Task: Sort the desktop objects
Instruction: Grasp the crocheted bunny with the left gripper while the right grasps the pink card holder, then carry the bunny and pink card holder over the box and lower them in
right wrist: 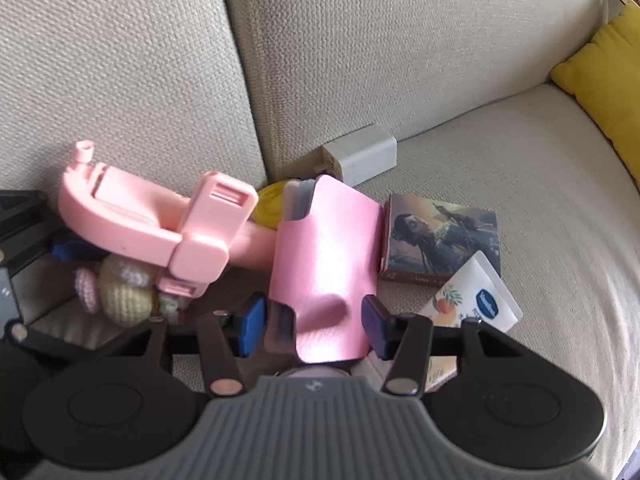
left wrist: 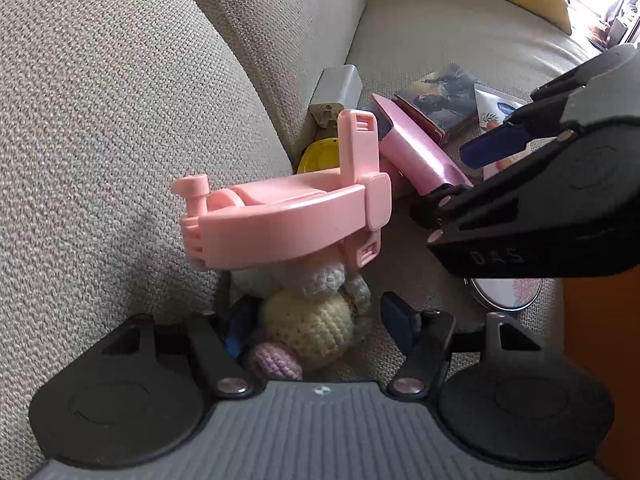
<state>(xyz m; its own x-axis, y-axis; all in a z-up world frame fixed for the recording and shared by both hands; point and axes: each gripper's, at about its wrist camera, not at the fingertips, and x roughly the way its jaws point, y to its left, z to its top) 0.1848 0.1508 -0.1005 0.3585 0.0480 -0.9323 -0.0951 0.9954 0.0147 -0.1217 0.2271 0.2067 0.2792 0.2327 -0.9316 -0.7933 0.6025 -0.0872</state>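
Observation:
A crocheted toy, cream, yellow and pink, lies on the sofa seat between the fingers of my left gripper. That gripper is open, its pads apart from the toy. A pink plastic phone holder leans over the toy. My right gripper is open around the near end of a pink leather case, which rests tilted on other things. I cannot tell for certain whether the pads touch the case. In the left wrist view the right gripper comes in from the right, above the pink case.
A white charger and a yellow round thing lie against the sofa back. A picture box and a Vaseline packet lie right of the case. A round tin is partly hidden. A yellow cushion sits at far right.

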